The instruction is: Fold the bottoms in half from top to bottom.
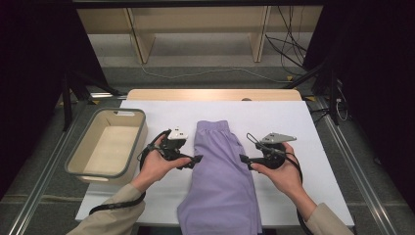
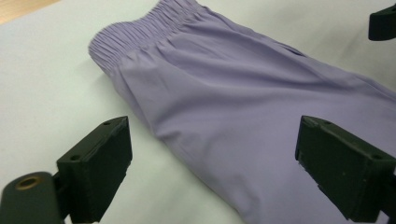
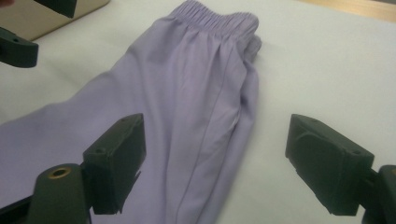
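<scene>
Nearest you, your sleeves come in from the bottom edge, and between them the hem end of the lilac trousers (image 1: 221, 181) hangs just over the near edge of the table. The trousers lie folded lengthwise down the middle of the white table cover (image 1: 293, 122), elastic waistband at the far end.

Your left gripper (image 1: 192, 161) sits just beside the trousers' left edge, jaws spread wide with nothing between them; in the left gripper view its pads hover over fabric and cover alike. Your right gripper (image 1: 245, 160) is just off the right edge, jaws likewise wide apart and empty.

To your left a grey-rimmed beige bin (image 1: 78, 161) rests on the cover's corner. Beyond the cover shows a strip of pale wooden tabletop (image 1: 210, 94), then a grey floor with loose cables (image 1: 288, 54) and what looks like light wooden shelving (image 1: 195, 22). Dark curtains close both sides.
</scene>
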{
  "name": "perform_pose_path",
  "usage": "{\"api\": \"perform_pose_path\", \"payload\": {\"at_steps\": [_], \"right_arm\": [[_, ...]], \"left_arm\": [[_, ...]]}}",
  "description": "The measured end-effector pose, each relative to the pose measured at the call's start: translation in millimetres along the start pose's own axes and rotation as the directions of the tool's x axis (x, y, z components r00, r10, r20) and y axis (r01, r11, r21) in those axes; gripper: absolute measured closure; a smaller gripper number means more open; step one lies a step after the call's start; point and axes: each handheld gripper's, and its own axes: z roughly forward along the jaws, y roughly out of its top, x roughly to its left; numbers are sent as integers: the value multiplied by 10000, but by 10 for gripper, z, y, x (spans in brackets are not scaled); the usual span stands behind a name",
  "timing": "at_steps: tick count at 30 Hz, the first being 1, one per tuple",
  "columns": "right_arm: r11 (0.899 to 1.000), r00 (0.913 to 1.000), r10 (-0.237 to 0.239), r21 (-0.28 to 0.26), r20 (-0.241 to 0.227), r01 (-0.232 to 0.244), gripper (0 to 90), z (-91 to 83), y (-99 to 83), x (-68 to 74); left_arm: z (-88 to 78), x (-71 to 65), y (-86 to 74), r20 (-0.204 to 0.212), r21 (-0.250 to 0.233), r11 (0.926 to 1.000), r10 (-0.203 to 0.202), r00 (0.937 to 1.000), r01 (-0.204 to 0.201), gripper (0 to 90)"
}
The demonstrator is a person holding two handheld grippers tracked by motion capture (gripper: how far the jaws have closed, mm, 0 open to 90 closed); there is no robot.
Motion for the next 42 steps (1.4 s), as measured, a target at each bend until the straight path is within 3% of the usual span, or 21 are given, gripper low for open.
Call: {"api": "perform_pose_path", "payload": {"at_steps": [12,22,25,31,35,42], "right_arm": [[9999,9998,124,64,153,-125,232,328,336,-139],[9982,9985,361,470,400,-379,264,689,591,-258],[9974,9983,400,588,428,-425,269,804,671,-265],[9947,9973,499,870,533,-545,282,1022,782,-281],[9915,9952,834,959,514,-880,300,1141,814,-312],[9867,9923,954,1241,792,-1047,328,1297,805,-348]], "left_arm": [[242,253,304,-640,-14,9981,-622,9960,623,158],[569,428,486,-1033,213,9880,-1503,9832,1532,231],[668,471,516,-1107,452,9882,-1407,9838,1465,244],[799,543,550,-1342,691,9808,-1718,9759,1822,262],[841,566,545,-1542,674,9786,-1822,9711,1943,315],[945,647,467,-1363,753,9577,-2661,9543,2778,361]]}}
